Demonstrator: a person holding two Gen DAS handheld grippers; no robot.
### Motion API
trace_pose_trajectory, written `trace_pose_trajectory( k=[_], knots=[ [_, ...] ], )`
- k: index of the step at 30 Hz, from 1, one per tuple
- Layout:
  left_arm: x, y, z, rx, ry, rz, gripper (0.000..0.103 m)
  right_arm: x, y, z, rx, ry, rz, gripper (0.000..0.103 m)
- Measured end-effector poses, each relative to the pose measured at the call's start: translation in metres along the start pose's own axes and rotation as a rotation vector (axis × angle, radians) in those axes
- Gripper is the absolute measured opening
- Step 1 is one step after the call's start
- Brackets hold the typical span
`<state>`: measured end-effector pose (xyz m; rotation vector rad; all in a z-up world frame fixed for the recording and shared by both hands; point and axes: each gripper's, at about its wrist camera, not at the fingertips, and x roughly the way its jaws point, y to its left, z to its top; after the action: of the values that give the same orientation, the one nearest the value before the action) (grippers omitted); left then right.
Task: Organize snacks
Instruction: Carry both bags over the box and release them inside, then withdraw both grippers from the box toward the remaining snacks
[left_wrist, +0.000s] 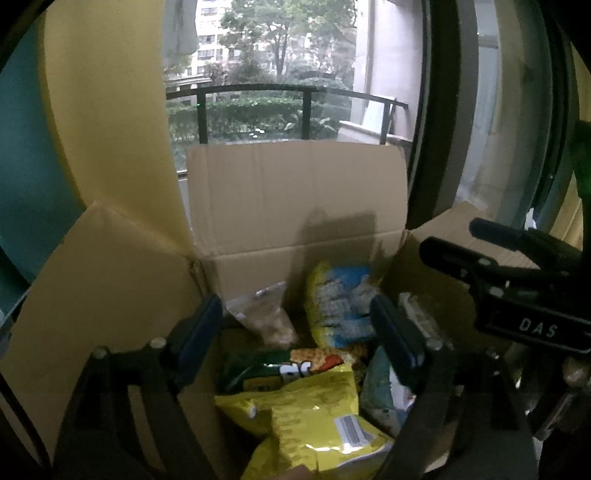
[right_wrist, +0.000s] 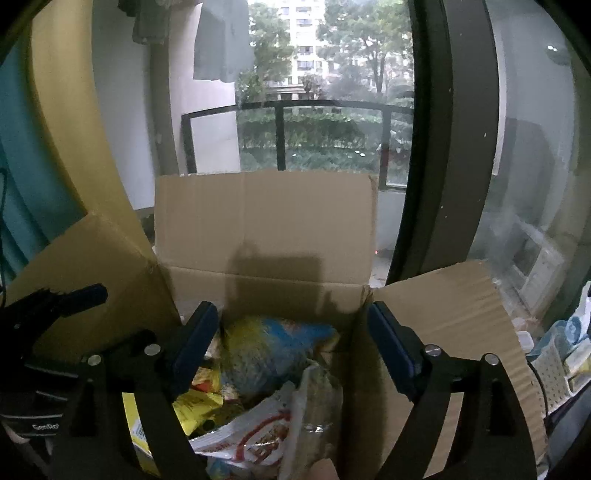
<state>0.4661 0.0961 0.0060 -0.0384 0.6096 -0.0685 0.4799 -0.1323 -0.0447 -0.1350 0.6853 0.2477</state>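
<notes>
An open cardboard box (left_wrist: 295, 206) (right_wrist: 266, 221) holds several snack bags. In the left wrist view I see a yellow bag (left_wrist: 317, 417), a green bag (left_wrist: 266, 369), a yellow-and-blue bag (left_wrist: 340, 306) and a clear bag (left_wrist: 266, 317). In the right wrist view the yellow-and-blue bag (right_wrist: 269, 350) lies at the back and a white-and-red bag (right_wrist: 258, 435) in front. My left gripper (left_wrist: 295, 332) is open and empty above the box. My right gripper (right_wrist: 288, 339) is open and empty above the box; it also shows in the left wrist view (left_wrist: 517, 273).
The box flaps stand open at the left (right_wrist: 85, 277), back and right (right_wrist: 454, 332). Behind the box are a glass balcony door with a dark frame (right_wrist: 443, 147) and a railing (right_wrist: 317, 107). A white perforated basket (right_wrist: 554, 365) sits at the right.
</notes>
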Motion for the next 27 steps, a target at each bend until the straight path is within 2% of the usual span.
trace_pose_trajectory(
  k=[9,18,27],
  knots=[
    [-0.023,-0.010,0.009,0.000,-0.055,-0.004,0.084,-0.032,0.002,-0.003,-0.018,-0.020,-0.004,0.086],
    [-0.070,-0.027,-0.001,0.028,-0.080,-0.005,0.084,-0.077,0.006,-0.012,-0.020,-0.047,-0.003,0.086],
    [-0.115,-0.039,-0.024,0.042,-0.103,-0.013,0.084,-0.122,0.012,-0.040,-0.019,-0.046,0.022,0.086]
  ],
)
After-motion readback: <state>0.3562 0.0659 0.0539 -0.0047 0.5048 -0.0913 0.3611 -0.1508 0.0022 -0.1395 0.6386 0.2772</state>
